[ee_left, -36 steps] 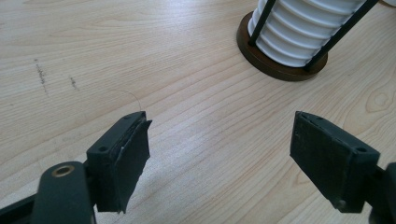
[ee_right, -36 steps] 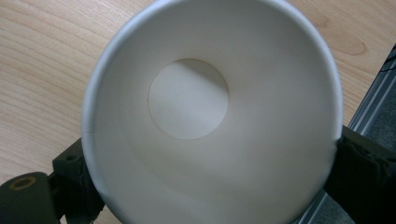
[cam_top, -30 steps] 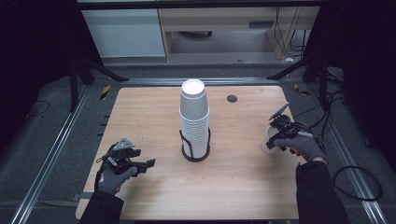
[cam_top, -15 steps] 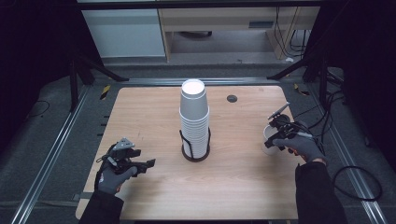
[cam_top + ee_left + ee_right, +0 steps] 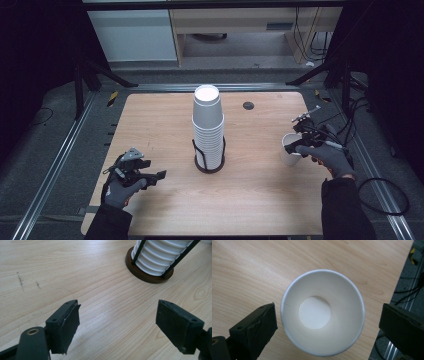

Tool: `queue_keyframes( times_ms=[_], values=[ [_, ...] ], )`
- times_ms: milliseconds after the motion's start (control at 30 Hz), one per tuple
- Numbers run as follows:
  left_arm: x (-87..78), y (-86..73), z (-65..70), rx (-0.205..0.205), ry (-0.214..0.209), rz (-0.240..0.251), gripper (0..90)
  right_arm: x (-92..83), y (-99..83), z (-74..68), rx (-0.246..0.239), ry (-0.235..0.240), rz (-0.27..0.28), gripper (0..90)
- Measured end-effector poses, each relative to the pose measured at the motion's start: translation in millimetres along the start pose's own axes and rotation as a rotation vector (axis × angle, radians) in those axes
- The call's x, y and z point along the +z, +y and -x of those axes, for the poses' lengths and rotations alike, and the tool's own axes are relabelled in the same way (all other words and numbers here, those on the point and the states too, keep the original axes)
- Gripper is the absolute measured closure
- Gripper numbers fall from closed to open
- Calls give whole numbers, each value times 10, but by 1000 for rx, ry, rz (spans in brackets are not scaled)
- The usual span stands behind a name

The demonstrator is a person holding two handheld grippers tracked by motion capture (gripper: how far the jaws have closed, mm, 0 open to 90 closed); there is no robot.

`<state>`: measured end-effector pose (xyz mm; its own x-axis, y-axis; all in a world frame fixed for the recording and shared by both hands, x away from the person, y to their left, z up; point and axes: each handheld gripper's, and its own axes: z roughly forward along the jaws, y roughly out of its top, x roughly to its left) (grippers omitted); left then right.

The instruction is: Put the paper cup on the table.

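A tall stack of white paper cups (image 5: 207, 122) stands in a black wire holder (image 5: 209, 165) at the table's middle; the left gripper view has the stack's foot (image 5: 160, 257) at its top right. A single white cup (image 5: 290, 151) stands upright near the right edge, seen from above as an empty cup (image 5: 317, 290). My right gripper (image 5: 296, 142) hovers over it; its jaws have just been opening and stand either side of the cup, off its wall (image 5: 329, 317). My left gripper (image 5: 159, 175) rests low at the front left, open over bare wood (image 5: 117, 322).
A small black round insert (image 5: 248, 105) sits in the table top at the back right. The table's right edge (image 5: 325, 165) runs close beside the single cup, with cables (image 5: 385, 190) and a metal rail past it. Bare wood lies between my left gripper and the holder.
My right gripper has lifted slightly and its jaws have spread away from the single cup, which stays standing on the table. The left hand has kept still.
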<state>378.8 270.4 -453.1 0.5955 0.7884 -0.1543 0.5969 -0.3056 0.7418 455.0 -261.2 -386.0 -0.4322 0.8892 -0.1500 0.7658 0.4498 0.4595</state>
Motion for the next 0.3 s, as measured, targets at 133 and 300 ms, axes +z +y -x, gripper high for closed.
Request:
queue_keyframes(
  times_ms=[133, 300],
  values=[
    [-17, 6, -1, -1, 1, 10, 183, -168, -63, 7, 25, -13, 86, 18],
    [-41, 17, 5, 4, 7, 16, 183, -380, -203, -23, 93, -34, 229, 21]
  ],
)
